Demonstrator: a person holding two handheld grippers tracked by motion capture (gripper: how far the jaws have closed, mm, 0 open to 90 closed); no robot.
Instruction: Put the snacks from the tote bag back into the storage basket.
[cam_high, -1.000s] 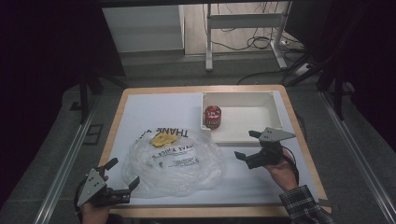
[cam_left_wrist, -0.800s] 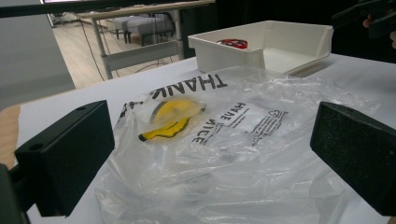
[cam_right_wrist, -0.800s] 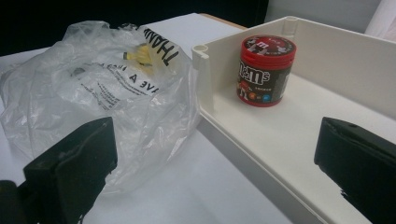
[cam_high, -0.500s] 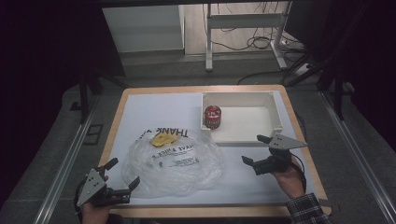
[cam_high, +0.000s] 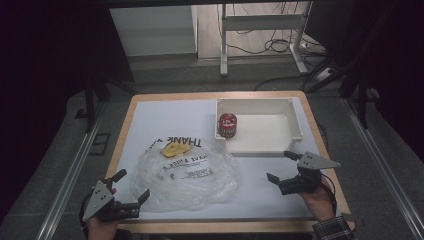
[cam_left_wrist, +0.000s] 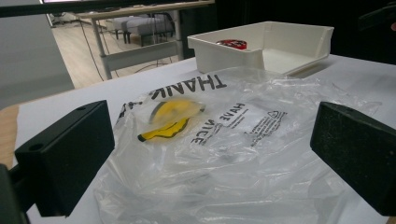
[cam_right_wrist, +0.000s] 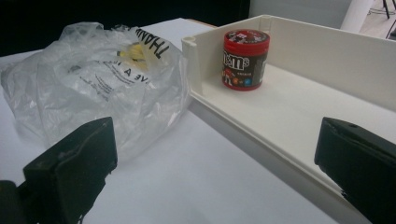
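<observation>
Two grippers hover over the near edge of the white-topped table (cam_high: 150, 120), both with jaws spread wide and pinching nothing. The left gripper (cam_high: 132, 187) sits at the near left corner, its jaws pointing toward the crumpled clear plastic bag (cam_high: 185, 172) with black "THANK" lettering just beside them. This bag lies flat at the middle of the tabletop, its long axis running roughly from the near left toward the far right, its far right end touching the white rectangular plastic bin (cam_high: 295, 125). A yellow item (cam_high: 172, 148) lies inside its far left part. The right gripper (cam_high: 280, 166) is near the right edge, just before the bin's near wall. A red-lidded round candy tub (cam_high: 227, 125) stands upright in the bin's left end.
</observation>
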